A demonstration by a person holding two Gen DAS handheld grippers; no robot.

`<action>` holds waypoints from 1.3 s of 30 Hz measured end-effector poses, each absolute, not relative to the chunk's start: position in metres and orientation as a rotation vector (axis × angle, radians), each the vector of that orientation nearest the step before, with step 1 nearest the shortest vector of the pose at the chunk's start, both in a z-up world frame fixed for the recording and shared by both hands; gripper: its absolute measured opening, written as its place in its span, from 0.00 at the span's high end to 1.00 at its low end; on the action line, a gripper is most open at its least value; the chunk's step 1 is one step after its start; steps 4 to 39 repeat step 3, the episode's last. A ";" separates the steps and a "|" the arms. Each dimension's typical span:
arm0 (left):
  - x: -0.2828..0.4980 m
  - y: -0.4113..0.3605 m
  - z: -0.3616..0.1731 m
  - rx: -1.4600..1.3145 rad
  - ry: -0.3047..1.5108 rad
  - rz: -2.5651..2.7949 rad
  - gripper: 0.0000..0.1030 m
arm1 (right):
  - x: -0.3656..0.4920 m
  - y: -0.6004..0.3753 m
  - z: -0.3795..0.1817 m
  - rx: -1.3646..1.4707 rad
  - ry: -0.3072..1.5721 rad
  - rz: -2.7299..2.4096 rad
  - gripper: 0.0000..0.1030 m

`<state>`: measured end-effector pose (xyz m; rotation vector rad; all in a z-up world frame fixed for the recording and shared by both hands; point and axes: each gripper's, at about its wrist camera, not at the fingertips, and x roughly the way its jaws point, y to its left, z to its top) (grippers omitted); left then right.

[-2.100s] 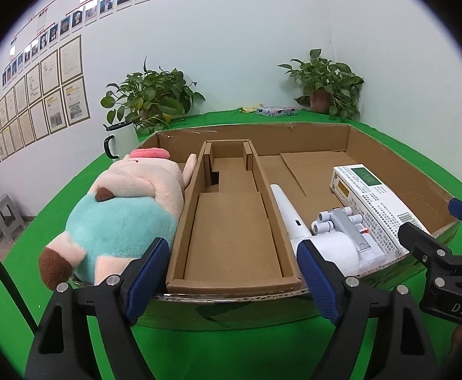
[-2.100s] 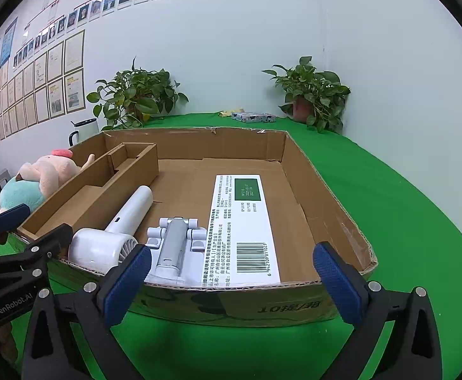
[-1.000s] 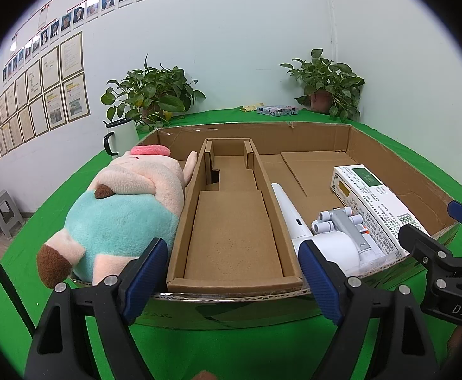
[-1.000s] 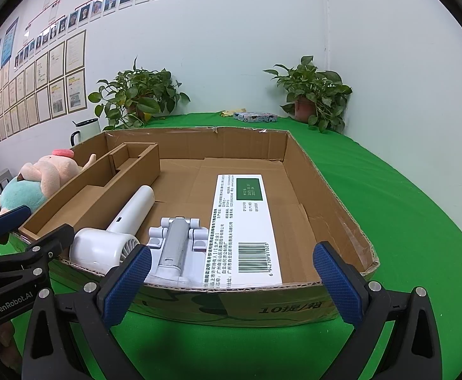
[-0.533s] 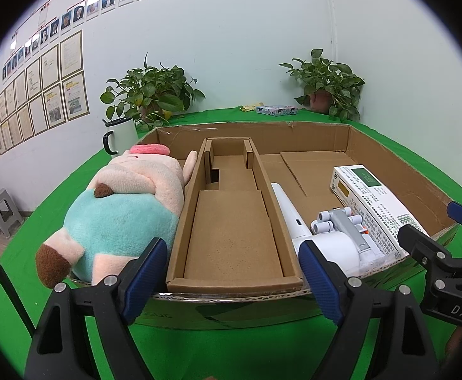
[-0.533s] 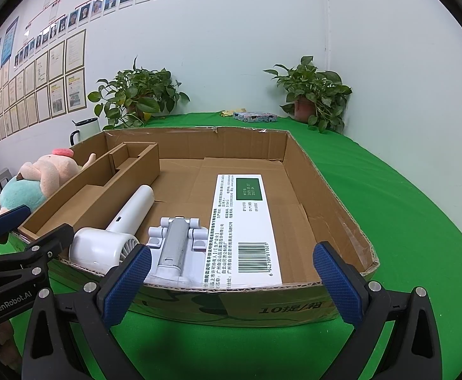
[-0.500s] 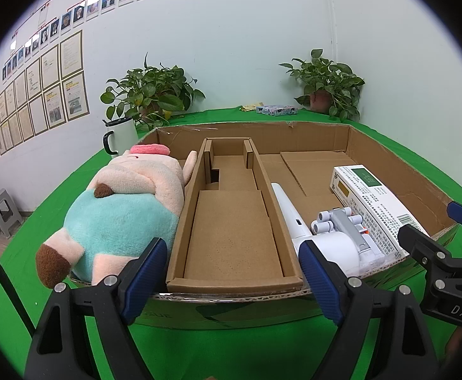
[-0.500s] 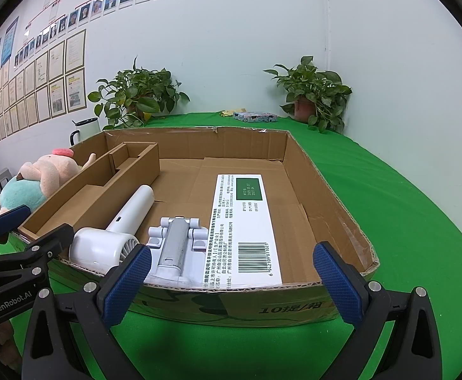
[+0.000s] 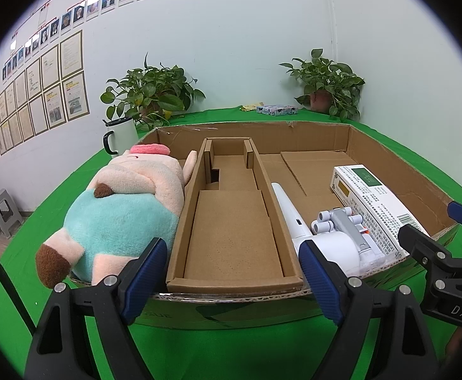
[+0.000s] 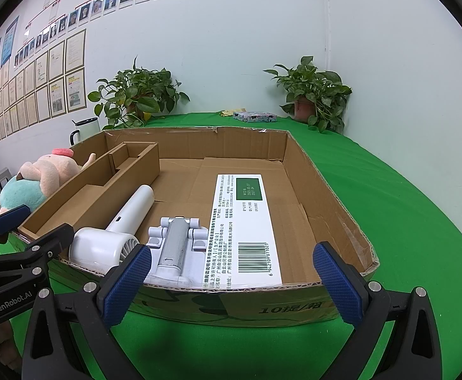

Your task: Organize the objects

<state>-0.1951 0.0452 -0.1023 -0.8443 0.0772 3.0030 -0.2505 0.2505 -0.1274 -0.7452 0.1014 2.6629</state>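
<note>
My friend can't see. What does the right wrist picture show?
A big cardboard box on a green table holds a white handheld fan, a grey-and-white gadget and a flat white packet. The open right gripper hovers in front, holding nothing.

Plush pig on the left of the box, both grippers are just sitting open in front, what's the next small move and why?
Probably ease the left gripper forward and left toward the plush pig. It bulges over the cardboard box wall, while the hair dryer, grey bracket and white carton already lie flat inside, and both grippers are open and empty.
</note>
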 end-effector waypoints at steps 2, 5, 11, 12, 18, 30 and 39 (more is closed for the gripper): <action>-0.195 0.045 -0.102 -0.844 0.079 3.004 0.17 | -0.250 0.251 -0.127 -0.745 0.102 2.663 0.00; -0.195 0.045 -0.102 -0.845 0.077 3.003 0.17 | -0.251 0.251 -0.127 -0.745 0.102 2.663 0.00; -0.195 0.045 -0.102 -0.845 0.077 3.003 0.17 | -0.251 0.251 -0.127 -0.745 0.102 2.663 0.00; -0.195 0.045 -0.102 -0.845 0.077 3.003 0.17 | -0.251 0.251 -0.127 -0.745 0.102 2.663 0.00; -0.195 0.045 -0.102 -0.845 0.077 3.003 0.17 | -0.251 0.251 -0.127 -0.745 0.102 2.663 0.00; -0.195 0.045 -0.102 -0.845 0.077 3.003 0.17 | -0.251 0.251 -0.127 -0.745 0.102 2.663 0.00; -0.195 0.045 -0.102 -0.845 0.077 3.003 0.17 | -0.251 0.251 -0.127 -0.745 0.102 2.663 0.00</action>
